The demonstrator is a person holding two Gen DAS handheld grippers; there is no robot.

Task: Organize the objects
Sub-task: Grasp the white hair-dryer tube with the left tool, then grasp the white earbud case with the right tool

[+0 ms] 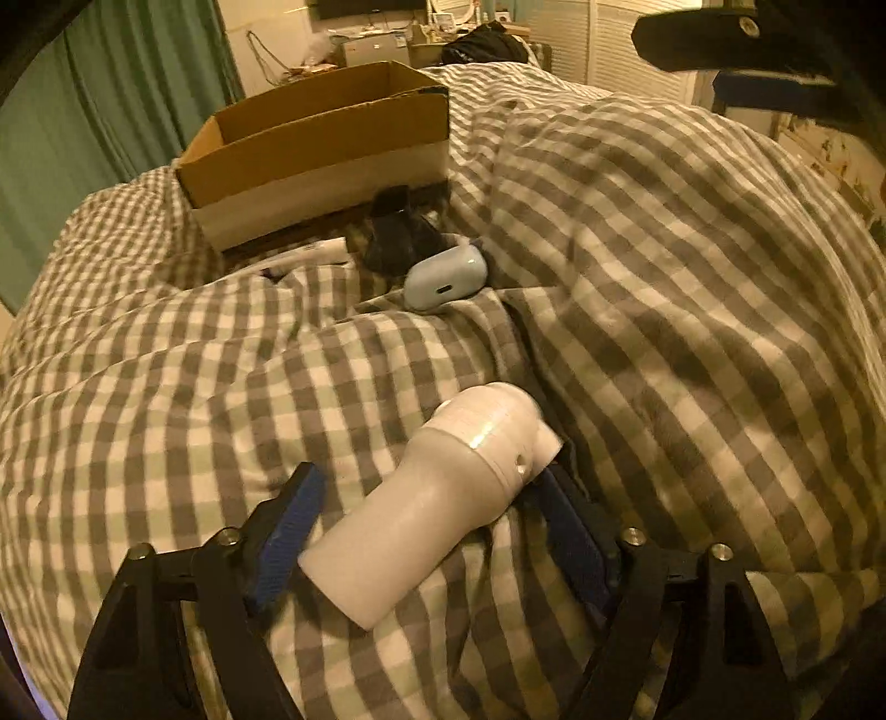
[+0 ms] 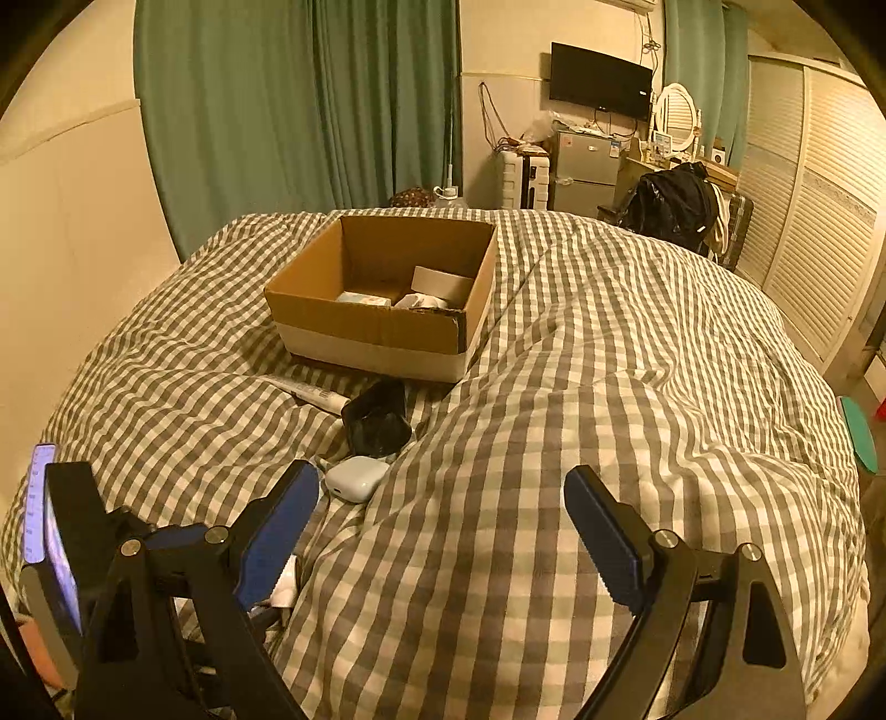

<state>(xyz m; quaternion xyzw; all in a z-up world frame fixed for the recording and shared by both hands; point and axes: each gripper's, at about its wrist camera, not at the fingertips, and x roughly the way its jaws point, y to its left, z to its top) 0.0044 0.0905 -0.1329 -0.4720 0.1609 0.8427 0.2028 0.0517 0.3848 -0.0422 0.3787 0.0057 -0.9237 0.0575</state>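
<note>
A white plastic bottle (image 1: pixel 437 504) lies on the checked duvet between the fingers of my left gripper (image 1: pixel 426 509); the jaws are wide and the blue pads stand at its sides, so the grip is unclear. A white earbuds case (image 1: pixel 446 277) (image 2: pixel 355 477), a black object (image 1: pixel 398 235) (image 2: pixel 377 418) and a white tube (image 1: pixel 315 255) (image 2: pixel 310 393) lie in a fold in front of the cardboard box (image 1: pixel 321 133) (image 2: pixel 382 327). The box holds a few white items. My right gripper (image 2: pixel 443 531) is open and empty above the duvet, near the case.
The checked duvet (image 2: pixel 609 387) is puffy with deep folds. Green curtains (image 2: pixel 288 99) hang behind the bed. A fridge, a TV and a black bag (image 2: pixel 670 205) stand at the far right. The right gripper shows at the left view's top right (image 1: pixel 720 39).
</note>
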